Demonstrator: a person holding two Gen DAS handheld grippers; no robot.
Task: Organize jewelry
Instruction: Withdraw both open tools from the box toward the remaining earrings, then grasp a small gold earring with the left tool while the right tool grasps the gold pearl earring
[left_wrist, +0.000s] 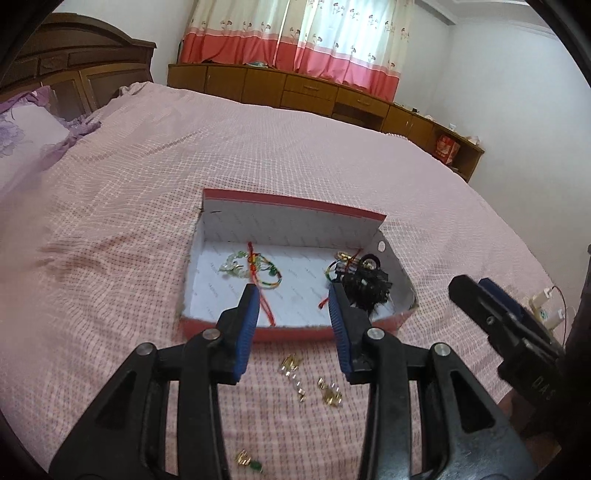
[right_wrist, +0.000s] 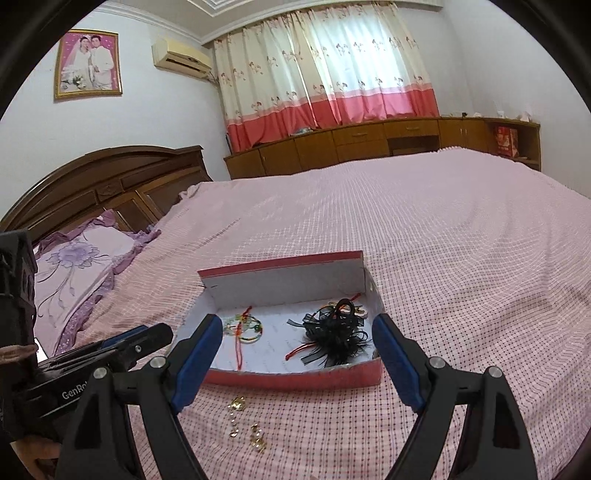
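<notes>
Left gripper (left_wrist: 293, 295): held wide apart, nothing between its blue pads; it hovers over the near rim of the box, its left pad crossing the red cord from this view. From the right wrist view only its side shows at the left edge, so its gap cannot be read there.
Right gripper (right_wrist: 297, 328): also spread wide and holding nothing, above the quilt just short of the box. In the left wrist view it is a dark shape at the right edge, partly cut off.
Box (left_wrist: 295, 332): shallow, red outside, white inside, lying on the quilt with its far flap tilted up.
Bracelets (left_wrist: 255, 267): green, clear and multicoloured loops tangled with the red cord (left_wrist: 266, 308) in the left half of the box; single pieces are hard to separate.
Hair clip (right_wrist: 332, 334): black, ribboned, in the right half of the box; it covers part of a gold piece and a dark ring behind it, whose kind I cannot tell.
Gold bits (left_wrist: 295, 373): small pieces scattered on the quilt near the box front, too small to identify.
Green piece (left_wrist: 255, 468): gold and green item at the bottom edge, between the left gripper's arms, partly hidden.
Quilt (right_wrist: 461, 277): pink checked, covering the bed.
</notes>
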